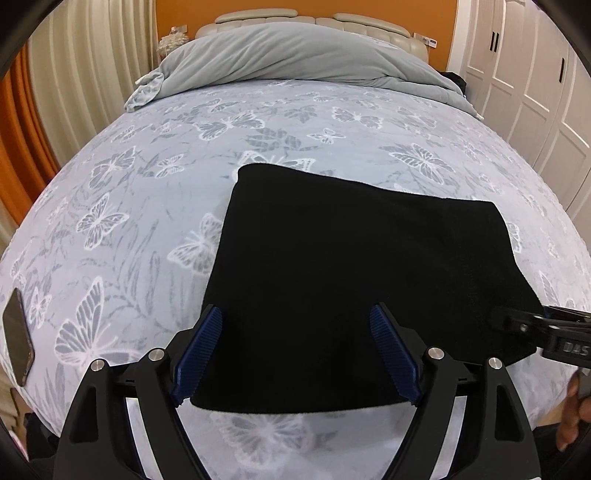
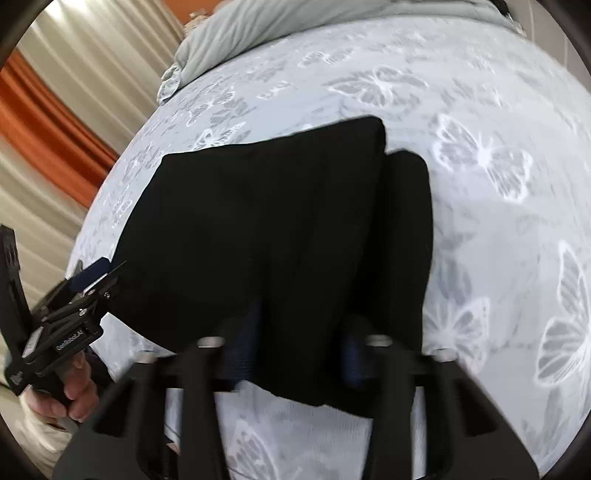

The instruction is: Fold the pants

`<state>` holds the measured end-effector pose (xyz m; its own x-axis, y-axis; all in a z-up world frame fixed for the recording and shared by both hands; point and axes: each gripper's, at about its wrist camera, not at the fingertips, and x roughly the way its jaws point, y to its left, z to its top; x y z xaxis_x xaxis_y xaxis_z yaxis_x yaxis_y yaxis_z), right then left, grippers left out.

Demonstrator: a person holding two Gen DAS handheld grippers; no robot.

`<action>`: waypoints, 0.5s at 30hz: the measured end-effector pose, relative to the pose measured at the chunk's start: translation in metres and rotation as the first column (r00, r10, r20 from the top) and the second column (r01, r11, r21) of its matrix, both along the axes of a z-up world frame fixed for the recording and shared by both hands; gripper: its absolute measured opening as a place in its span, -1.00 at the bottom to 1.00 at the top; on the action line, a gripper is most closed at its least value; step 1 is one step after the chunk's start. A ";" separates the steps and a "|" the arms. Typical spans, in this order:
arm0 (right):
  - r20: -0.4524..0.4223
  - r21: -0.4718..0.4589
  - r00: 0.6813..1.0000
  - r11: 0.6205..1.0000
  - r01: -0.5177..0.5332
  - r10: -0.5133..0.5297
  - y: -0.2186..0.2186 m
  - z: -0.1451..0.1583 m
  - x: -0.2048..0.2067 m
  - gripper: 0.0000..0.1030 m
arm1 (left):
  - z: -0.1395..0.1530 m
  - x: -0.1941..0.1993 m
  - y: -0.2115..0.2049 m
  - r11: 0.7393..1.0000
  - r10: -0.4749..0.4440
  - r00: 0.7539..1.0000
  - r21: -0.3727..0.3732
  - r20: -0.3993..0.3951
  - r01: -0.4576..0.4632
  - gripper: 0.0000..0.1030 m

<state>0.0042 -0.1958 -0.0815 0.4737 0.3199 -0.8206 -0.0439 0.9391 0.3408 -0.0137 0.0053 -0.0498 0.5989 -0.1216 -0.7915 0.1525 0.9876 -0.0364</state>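
Currently, the black pants [image 1: 354, 273] lie folded into a compact rectangle on the butterfly-print bedsheet [image 1: 147, 206], near the foot edge of the bed. In the right wrist view the fold shows two layers: a wider upper panel and a narrower strip protruding along its right side [image 2: 406, 229].

Left gripper [image 1: 295, 354]: fingers spread wide, blue ribbed pads [image 1: 199, 354] set apart over the near edge of the pants. Nothing sits clamped between them; whether the pads touch the cloth cannot be determined.

Right gripper [image 2: 299, 354]: positioned at the near right corner of the pants. The frame is motion-blurred. A gap shows between the blue pads [image 2: 352, 360], with black fabric lying across it. Whether any cloth is pinched cannot be determined. From the left wrist view this gripper enters at the right edge [image 1: 554, 332], its tip at the pants' corner.

A grey duvet [image 1: 303, 55] is bunched against the padded headboard [image 1: 258, 16]. A smartphone [image 1: 17, 336] rests on the sheet at the left, well apart from the pants. White wardrobe doors [image 1: 535, 92] stand to the right; cream and orange curtains [image 2: 55, 122] hang to the left.
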 end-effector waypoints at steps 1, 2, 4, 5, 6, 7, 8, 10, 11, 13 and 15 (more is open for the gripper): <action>0.036 -0.007 0.999 1.000 -0.012 0.012 0.003 0.012 -0.004 -0.68 | 0.000 -0.001 0.000 1.000 -0.003 1.000 0.002 0.001 0.003 0.55; 0.070 -0.011 0.997 1.000 -0.018 0.019 0.004 0.023 -0.010 -0.69 | 0.001 -0.003 0.000 1.000 -0.005 1.000 0.001 0.003 0.005 0.55; 0.135 -0.013 0.990 0.999 -0.030 0.032 0.002 0.045 -0.022 -0.69 | 0.003 -0.006 0.001 1.000 -0.012 1.000 -0.016 0.005 0.012 0.55; 0.140 -0.019 0.990 1.000 -0.022 0.025 -0.002 0.045 -0.025 -0.67 | 0.004 -0.006 0.002 1.000 -0.012 1.000 -0.023 0.006 0.012 0.57; 0.123 -0.033 0.992 0.999 -0.005 0.010 -0.005 0.039 -0.023 -0.63 | 0.004 -0.006 0.003 0.999 -0.011 1.000 -0.031 0.005 0.011 0.62; 0.075 -0.054 0.997 0.999 0.008 -0.004 -0.008 0.025 -0.018 -0.48 | 0.003 -0.006 0.003 0.999 -0.010 1.000 -0.031 0.003 0.010 0.63; -0.003 -0.078 1.000 0.997 0.008 -0.008 -0.009 0.007 -0.012 -0.41 | 0.000 -0.005 0.001 1.000 -0.012 1.000 -0.022 -0.004 0.012 0.63; -0.013 -0.004 0.999 0.999 0.037 -0.037 -0.017 -0.001 -0.008 -0.35 | -0.006 -0.002 -0.003 1.000 -0.009 1.000 0.020 -0.012 0.009 0.63; -0.002 0.010 0.999 0.999 0.037 -0.037 -0.020 0.008 -0.009 -0.25 | -0.006 -0.002 -0.004 0.999 -0.006 1.000 0.032 -0.009 0.006 0.63; 0.064 -0.015 0.996 0.998 0.069 -0.068 -0.027 0.024 -0.016 0.39 | -0.005 -0.002 -0.001 1.000 -0.002 1.000 0.022 -0.006 0.002 0.64; 0.089 -0.041 0.989 0.991 0.125 -0.121 -0.038 0.031 -0.019 0.65 | -0.004 0.001 0.007 1.000 0.017 1.000 -0.019 -0.024 -0.017 0.64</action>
<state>-0.0145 -0.2334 -0.0505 0.5765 0.2168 -0.7878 0.0462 0.9540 0.2963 -0.0127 0.0122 -0.0539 0.5823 -0.1270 -0.8030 0.1344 0.9892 -0.0590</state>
